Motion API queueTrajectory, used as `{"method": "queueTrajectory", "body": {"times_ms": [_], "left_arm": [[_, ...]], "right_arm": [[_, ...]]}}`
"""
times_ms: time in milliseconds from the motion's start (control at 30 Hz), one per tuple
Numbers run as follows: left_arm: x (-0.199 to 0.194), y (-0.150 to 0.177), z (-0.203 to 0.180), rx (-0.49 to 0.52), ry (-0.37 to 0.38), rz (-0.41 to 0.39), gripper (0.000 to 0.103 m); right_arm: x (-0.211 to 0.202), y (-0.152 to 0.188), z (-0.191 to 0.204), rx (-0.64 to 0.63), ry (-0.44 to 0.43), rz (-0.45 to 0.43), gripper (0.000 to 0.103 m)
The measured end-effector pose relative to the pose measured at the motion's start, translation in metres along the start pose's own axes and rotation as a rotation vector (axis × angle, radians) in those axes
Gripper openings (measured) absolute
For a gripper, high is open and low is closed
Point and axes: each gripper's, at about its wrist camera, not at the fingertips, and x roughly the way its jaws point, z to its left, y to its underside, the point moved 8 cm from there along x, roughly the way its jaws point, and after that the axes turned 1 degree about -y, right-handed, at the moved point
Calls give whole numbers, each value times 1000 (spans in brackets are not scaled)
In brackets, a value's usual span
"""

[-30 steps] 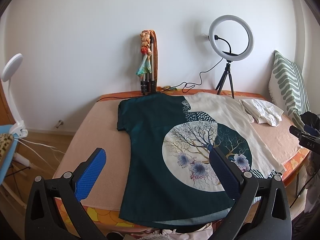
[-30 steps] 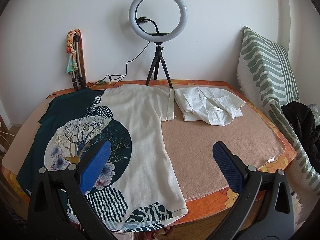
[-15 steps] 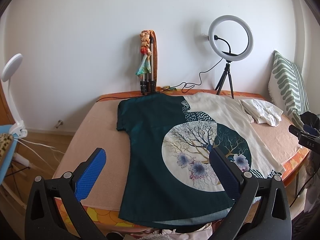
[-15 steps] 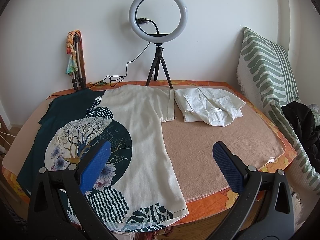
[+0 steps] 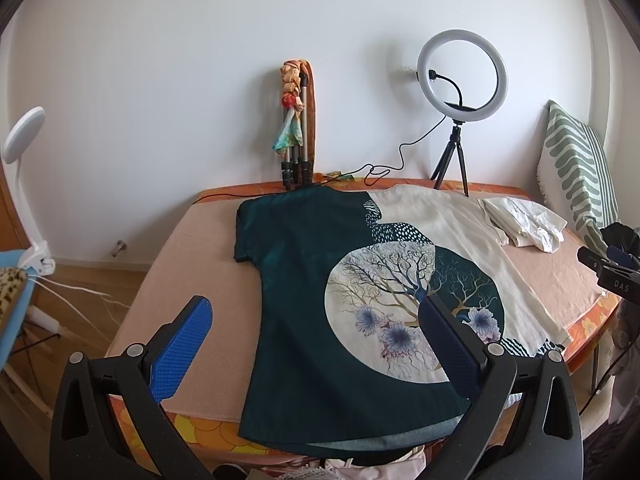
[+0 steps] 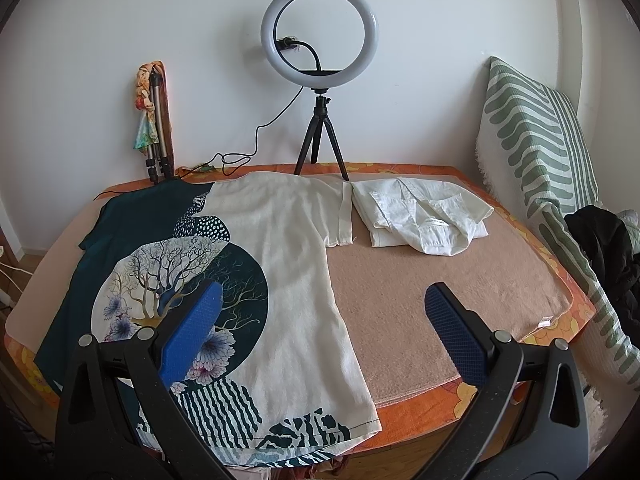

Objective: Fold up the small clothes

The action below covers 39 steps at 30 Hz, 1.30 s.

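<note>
A printed T-shirt (image 5: 328,292) lies spread flat across the pink cloth-covered table (image 5: 192,280), dark green on its left half, cream on its right, with a round tree-and-flower print in the middle. I hold both grippers above the near table edge with nothing in them: the left gripper (image 5: 316,344) has its blue pads spread wide over the shirt's green side, and the right gripper (image 6: 320,328) is equally wide apart, one pad over the print, the other over bare cloth.

From my left camera the shirt's near hem runs off the table edge and behind the gripper frame, so its lower corners are hidden; the right camera cuts off the hem the same way. Something pale and crumpled shows below the near edge in the left view, too cropped to identify.

Only the left camera shows the white clip-on lamp (image 5: 24,136) and the floor at far left, plus part of my other gripper at the right edge. Only the right camera shows the dark garment (image 6: 604,252) heaped beside the striped green pillow (image 6: 532,136).

A folded white shirt (image 6: 424,216) sits at the far right, just beside the printed shirt's cream sleeve. Against the wall stand a ring light (image 6: 319,32) on a small tripod and a folded tripod (image 5: 298,136) tied with a coloured scarf.
</note>
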Motion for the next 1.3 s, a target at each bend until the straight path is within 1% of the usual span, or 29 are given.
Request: {"method": "queueTrajectory", "body": {"times_ms": [233, 333, 433, 533, 600, 667, 733, 800, 833, 867, 933, 1000, 1133, 1200, 1233, 1267, 1300], "left_arm": [[3, 4, 8, -6, -6, 10, 103], [10, 11, 20, -23, -1, 36, 103], [15, 22, 32, -35, 10, 63, 102], [21, 37, 46, -80, 53, 100, 101], [26, 49, 57, -115, 59, 134, 98], [30, 62, 68, -144, 64, 160, 88], [34, 74, 78, -189, 87, 193, 82], [38, 83, 84, -220, 107, 217, 80], [41, 88, 86, -226, 110, 229, 80], [42, 92, 87, -228, 112, 241, 76], [47, 97, 85, -225, 122, 263, 70], [51, 103, 83, -217, 126, 284, 69], [64, 117, 81, -216, 144, 338, 61], [69, 122, 80, -216, 149, 362, 54], [72, 123, 80, -223, 155, 367, 47], [74, 125, 81, -232, 159, 373, 44], [77, 126, 82, -240, 162, 379, 43]], "right_arm": [[4, -7, 12, -2, -17, -3, 103], [5, -16, 24, -20, -32, -8, 102], [8, -21, 37, -39, -46, -15, 95], [16, -28, 57, -41, -102, 9, 91], [22, -34, 76, -43, -147, 29, 90], [27, -43, 97, -47, -193, 32, 90], [33, -54, 123, -61, -239, 35, 90], [41, -65, 152, -85, -293, 51, 86], [44, -69, 166, -100, -317, 61, 82], [47, -74, 180, -110, -340, 70, 81], [52, -82, 207, -123, -390, 87, 81], [58, -89, 234, -145, -430, 105, 81], [74, -98, 286, -203, -490, 140, 81], [86, -102, 310, -222, -510, 165, 81], [92, -103, 323, -228, -521, 178, 81], [100, -104, 335, -233, -534, 193, 81], [108, -105, 348, -237, -555, 214, 81]]}}
